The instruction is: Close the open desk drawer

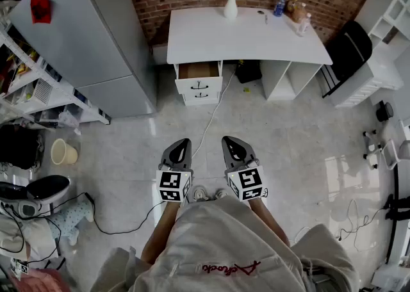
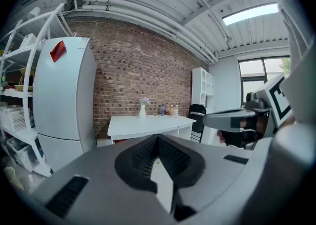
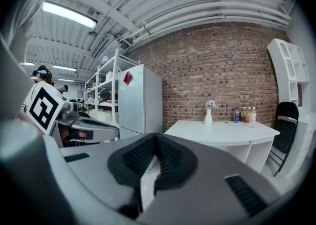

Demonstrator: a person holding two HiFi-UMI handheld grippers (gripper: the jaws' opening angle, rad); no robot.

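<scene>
The left gripper and right gripper are shut tight and empty, the drawer is far off, and a foot might catch the cord.

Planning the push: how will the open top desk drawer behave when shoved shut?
The drawer looks rigid with a flat white front, so it should probably slide straight, not flex. The inside that shows looks empty, so likely light. A hard shove might jolt the desk; the tall, narrow vase on it could tip.
</scene>
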